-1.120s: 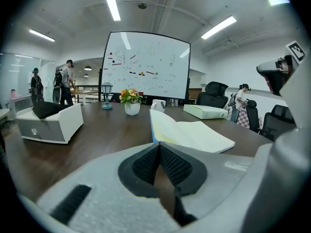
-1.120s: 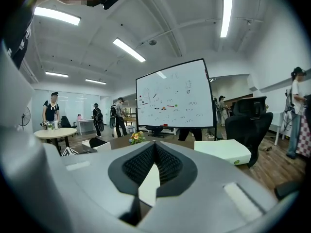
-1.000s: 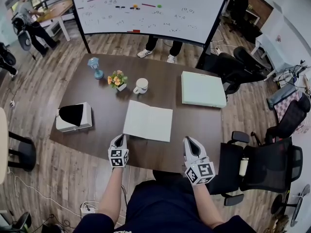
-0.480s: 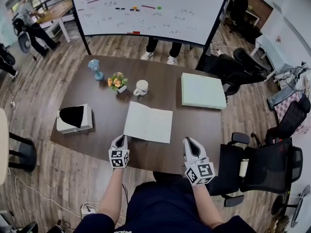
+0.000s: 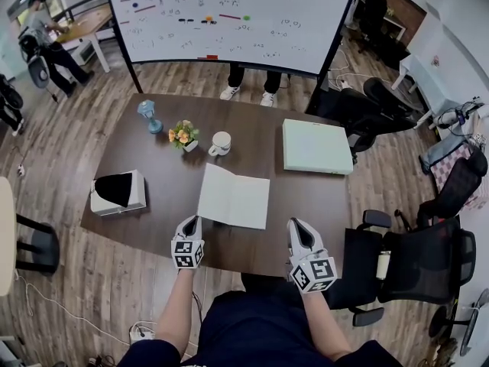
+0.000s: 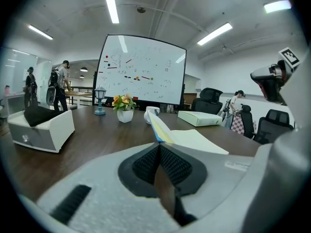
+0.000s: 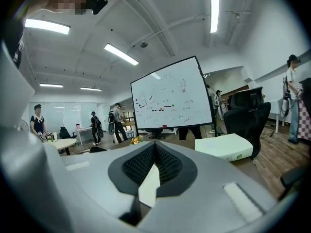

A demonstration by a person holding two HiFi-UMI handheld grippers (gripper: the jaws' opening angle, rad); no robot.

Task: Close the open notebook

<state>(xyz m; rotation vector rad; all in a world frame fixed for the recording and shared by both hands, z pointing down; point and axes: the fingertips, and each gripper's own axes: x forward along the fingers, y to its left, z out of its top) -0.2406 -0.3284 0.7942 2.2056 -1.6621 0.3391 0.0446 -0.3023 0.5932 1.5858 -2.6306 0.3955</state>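
Both grippers hover over the near edge of the table (image 5: 306,205), and each has its jaws pressed together on nothing. The left gripper (image 5: 189,224) sits just short of the near-left corner of the notebook (image 5: 234,196), which lies open, pages up, mid-table. The right gripper (image 5: 297,225) is off to the notebook's right. To my eye the left leaf stands slightly raised, so part your left jaws, pinch that outer edge with its cover, and swing it over the spine. Rest your right tip on the other half so the book does not slide.
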